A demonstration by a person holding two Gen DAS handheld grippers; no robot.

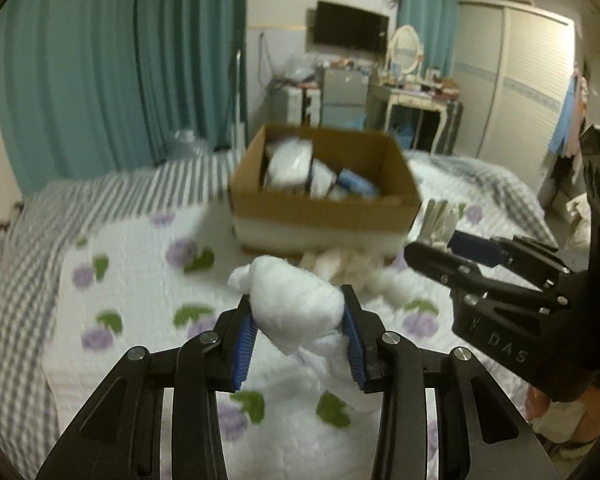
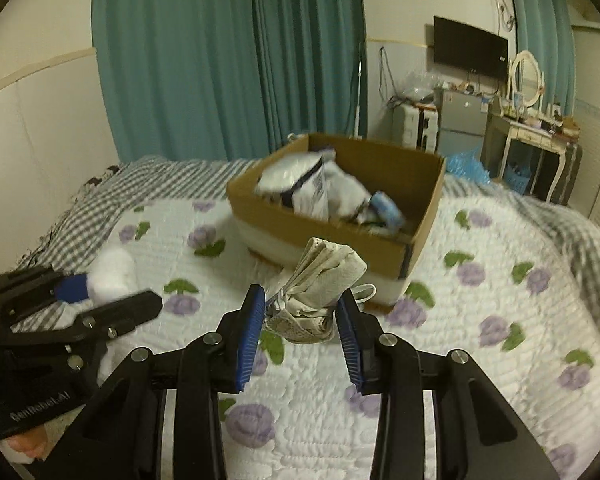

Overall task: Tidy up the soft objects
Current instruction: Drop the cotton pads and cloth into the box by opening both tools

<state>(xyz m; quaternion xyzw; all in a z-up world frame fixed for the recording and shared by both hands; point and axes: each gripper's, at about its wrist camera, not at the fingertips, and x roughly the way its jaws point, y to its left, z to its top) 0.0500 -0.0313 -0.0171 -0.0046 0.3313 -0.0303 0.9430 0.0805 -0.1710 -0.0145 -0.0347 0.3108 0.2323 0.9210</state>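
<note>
Here the folded grey cloth (image 2: 324,276) stands upright between the right gripper (image 2: 302,332) fingers.

A fluffy white cotton wad (image 1: 296,300), lumpy and rounded, sits off the bed pinched between the blue pads of the left tool (image 1: 300,336), a loose tail trailing down below it. To its right, a folded beige cloth bundle (image 2: 324,276) with a white string loop stands tilted upright, clamped in the right tool (image 2: 302,334). Beyond both, an open cardboard box (image 1: 324,204) rests on the bed, holding white and blue soft packs. More white tufts (image 1: 340,266) lie at its near side.
</note>
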